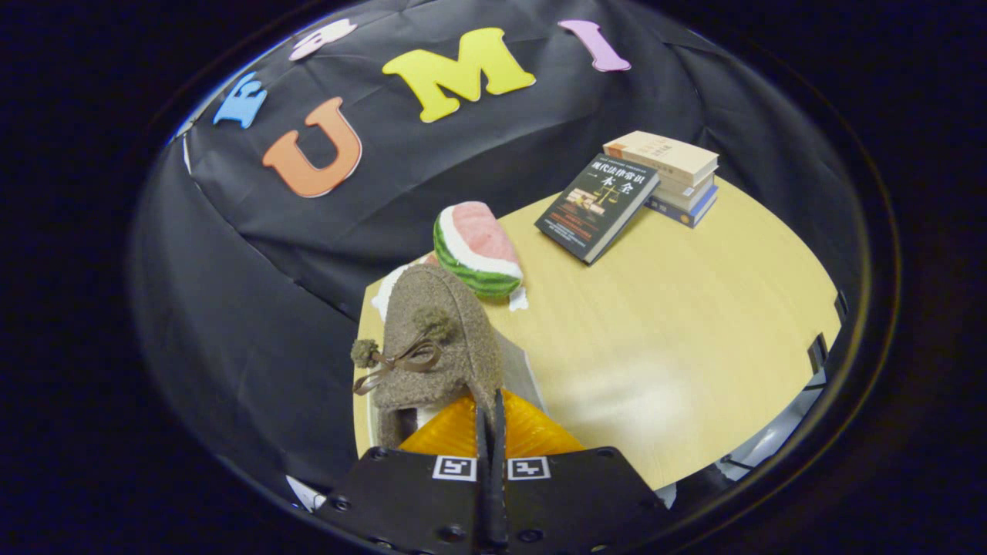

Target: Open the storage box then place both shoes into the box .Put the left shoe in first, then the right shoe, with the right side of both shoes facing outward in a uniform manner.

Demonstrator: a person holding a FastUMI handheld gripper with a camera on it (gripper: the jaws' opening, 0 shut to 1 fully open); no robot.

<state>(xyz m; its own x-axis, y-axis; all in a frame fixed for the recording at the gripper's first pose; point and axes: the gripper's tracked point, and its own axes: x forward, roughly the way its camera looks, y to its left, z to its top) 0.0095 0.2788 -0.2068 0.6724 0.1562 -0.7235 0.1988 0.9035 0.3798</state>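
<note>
Already one shoe (439, 339) is off the table (678, 339) and in the grip: the gripper (490, 432) has its fingers (499, 424) drawn nearly together, clamped on the thin edge of the shoe's collar, so the fuzzy brown slipper with its bow and two pompoms hangs just ahead of them, toe pointing away. Which shoe of the pair this is I cannot tell, and the other shoe I cannot place. Just under the shoe, close against the fingers, lies a ribbed orange piece (524, 435), and beside the shoe a pale grey panel (520, 374) rises; these may belong to the storage box, but whether the box is open and whether this is its lid or wall I cannot say. By my judgement the task is in its middle: a shoe is carried and not yet set down, and what is left is to lay it in with its right side outward, then fetch and place the second the same way. Beyond the shoe a toy watermelon slice (478, 250) sits on the table, close enough to crowd the far side of the shoe. Well beyond the shoe and to its right a dark book (597, 208) leans on a stack of books (671, 177), out of the way.
</note>
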